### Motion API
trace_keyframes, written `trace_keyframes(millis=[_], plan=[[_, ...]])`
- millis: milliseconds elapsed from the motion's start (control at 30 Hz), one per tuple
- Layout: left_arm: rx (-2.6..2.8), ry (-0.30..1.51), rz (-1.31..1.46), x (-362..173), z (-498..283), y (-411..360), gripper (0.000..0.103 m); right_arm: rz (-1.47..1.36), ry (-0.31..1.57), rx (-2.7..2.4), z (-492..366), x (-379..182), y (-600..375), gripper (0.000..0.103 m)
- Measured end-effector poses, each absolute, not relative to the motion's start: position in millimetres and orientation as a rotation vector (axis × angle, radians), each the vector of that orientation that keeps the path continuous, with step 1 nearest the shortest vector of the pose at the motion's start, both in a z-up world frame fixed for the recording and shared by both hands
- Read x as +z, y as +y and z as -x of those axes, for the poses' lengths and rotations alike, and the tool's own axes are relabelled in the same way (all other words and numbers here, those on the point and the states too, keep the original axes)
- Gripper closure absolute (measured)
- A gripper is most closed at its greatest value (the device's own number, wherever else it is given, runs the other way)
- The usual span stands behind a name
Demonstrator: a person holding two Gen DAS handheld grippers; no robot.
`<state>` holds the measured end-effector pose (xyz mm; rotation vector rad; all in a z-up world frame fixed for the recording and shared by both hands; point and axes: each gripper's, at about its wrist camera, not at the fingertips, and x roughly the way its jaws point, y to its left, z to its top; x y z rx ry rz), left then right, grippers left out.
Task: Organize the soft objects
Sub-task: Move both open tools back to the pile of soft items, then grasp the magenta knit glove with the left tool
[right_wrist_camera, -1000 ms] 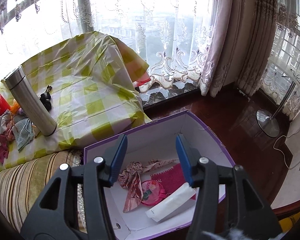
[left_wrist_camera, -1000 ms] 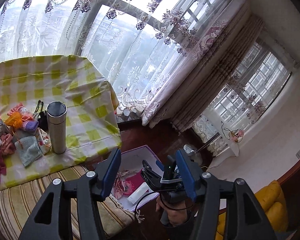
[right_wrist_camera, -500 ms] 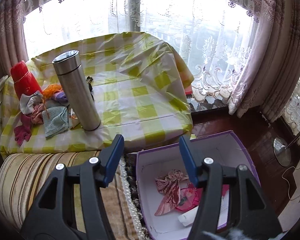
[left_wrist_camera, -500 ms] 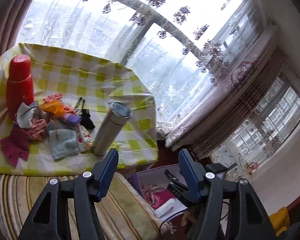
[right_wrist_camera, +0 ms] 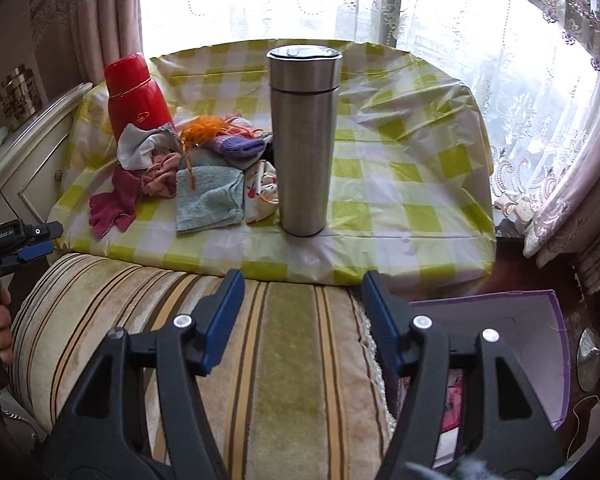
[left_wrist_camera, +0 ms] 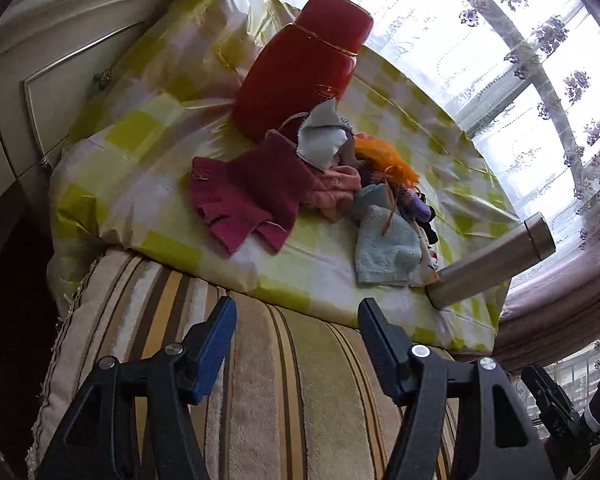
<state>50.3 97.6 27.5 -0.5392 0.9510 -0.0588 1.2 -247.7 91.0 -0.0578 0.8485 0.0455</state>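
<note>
Centrally, a yellow-checked tablecloth (right_wrist_camera: 380,184) covers the table before lace curtains (right_wrist_camera: 520,92), a striped cushion (right_wrist_camera: 284,344) nearer. The soft cloth pile (right_wrist_camera: 204,168) lies left of the steel flask (right_wrist_camera: 304,140); the purple box (right_wrist_camera: 556,360) at near right holds pink items. The right gripper (right_wrist_camera: 300,320), jaws just widening, and the left gripper (left_wrist_camera: 296,344) both stand apart, empty.

Heap of soft cloths (left_wrist_camera: 320,184) on checked tablecloth (left_wrist_camera: 140,136) between red flask (left_wrist_camera: 300,68) and steel flask (left_wrist_camera: 496,264) (gripper fingers (left_wrist_camera: 212,344) apart, empty)
</note>
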Motion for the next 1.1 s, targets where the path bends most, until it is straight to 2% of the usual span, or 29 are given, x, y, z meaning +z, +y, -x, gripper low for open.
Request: trace_keyframes(millis=[433, 533, 900, 967, 1100], plan=[[0.053, 1.054, 0.386, -3, -164, 93, 0.039, 0.138, 0.902, 0.187, -43, 64, -184, 0.036], [0.081, 1.082, 0.342, -14, -187, 91, 0.033, 0.150, 0.904, 0.210, -53, 62, -174, 0.035], [0.136, 1.117, 0.241, -41, -220, 91, 0.031, 0.176, 0.868, 0.274, -110, 71, -137, 0.030], [0.139, 1.107, 0.214, -41, -221, 88, 0.037, 0.160, 0.854, 0.274, -129, 75, -131, 0.027], [0.110, 1.084, 0.207, -38, -220, 83, 0.064, 0.162, 0.840, 0.266, -173, 79, -119, 0.022]])
